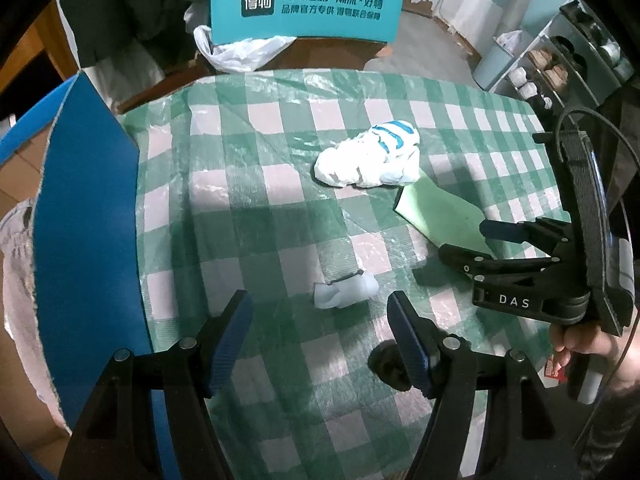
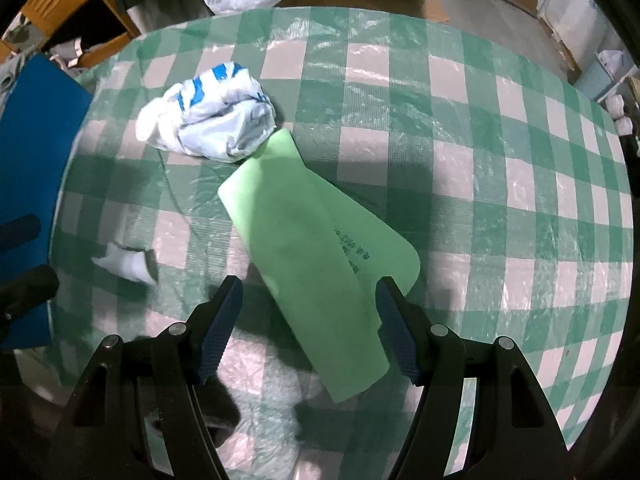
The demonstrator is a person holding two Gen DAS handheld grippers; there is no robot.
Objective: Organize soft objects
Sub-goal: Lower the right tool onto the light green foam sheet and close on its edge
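Green foam sheet [image 2: 320, 252] looks light and bendy, best pinched at its near edge. Right gripper [image 2: 308, 328] and left gripper [image 1: 320, 336] both stand with fingers apart, clamping nothing; the small white wad [image 1: 346, 290] looks soft.

From my left camera, the right gripper [image 1: 466, 242] covers the near end of the green sheet [image 1: 440, 216]. I can't read the small print on the sheet [image 2: 320, 248]. The white scrap [image 2: 126, 264] is blurred. The blue board [image 1: 88, 216] runs off frame.

one crumpled bag [image 2: 210, 118], one green sheet [image 2: 320, 248], one white scrap [image 2: 126, 264]
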